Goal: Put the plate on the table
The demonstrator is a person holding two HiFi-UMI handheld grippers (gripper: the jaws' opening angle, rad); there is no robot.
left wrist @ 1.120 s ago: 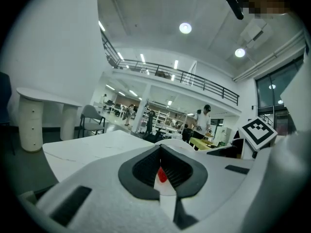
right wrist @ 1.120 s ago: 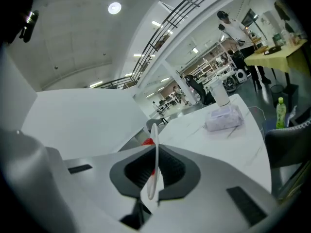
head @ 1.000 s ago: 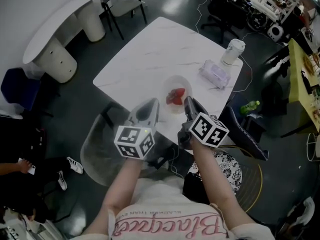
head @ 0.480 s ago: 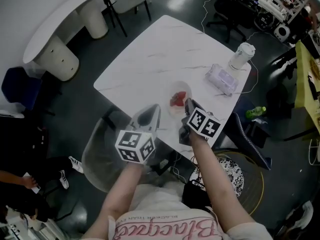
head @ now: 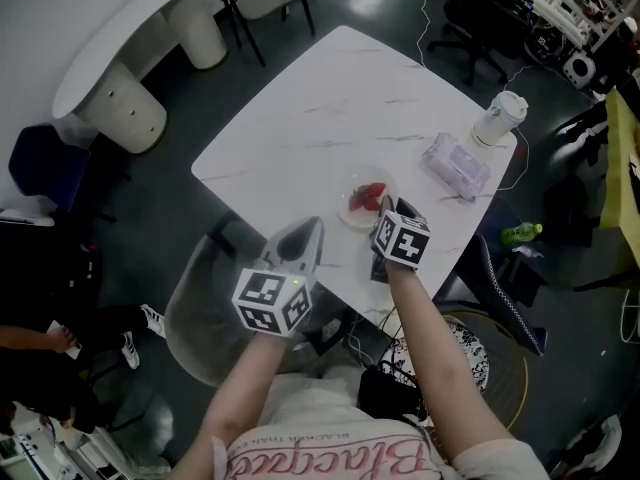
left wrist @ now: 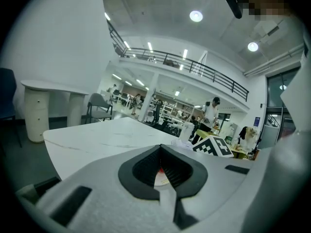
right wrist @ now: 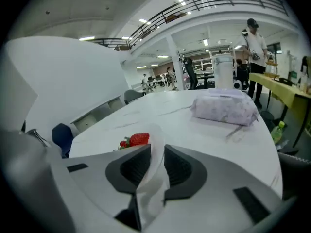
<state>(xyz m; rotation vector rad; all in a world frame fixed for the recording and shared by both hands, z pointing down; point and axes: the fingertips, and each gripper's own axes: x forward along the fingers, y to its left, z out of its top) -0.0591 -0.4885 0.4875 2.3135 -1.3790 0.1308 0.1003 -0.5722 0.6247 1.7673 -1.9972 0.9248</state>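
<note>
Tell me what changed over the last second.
The right gripper carried the plate down and forward, onto or just above the table, still shut on its rim. The left gripper stayed shut and empty near the table's edge. The cup and pack did not move.

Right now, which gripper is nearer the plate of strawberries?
Right. The right gripper is shut on the plate at its near rim; the left gripper hangs by the table's front edge, left of the plate, apart from it.
</note>
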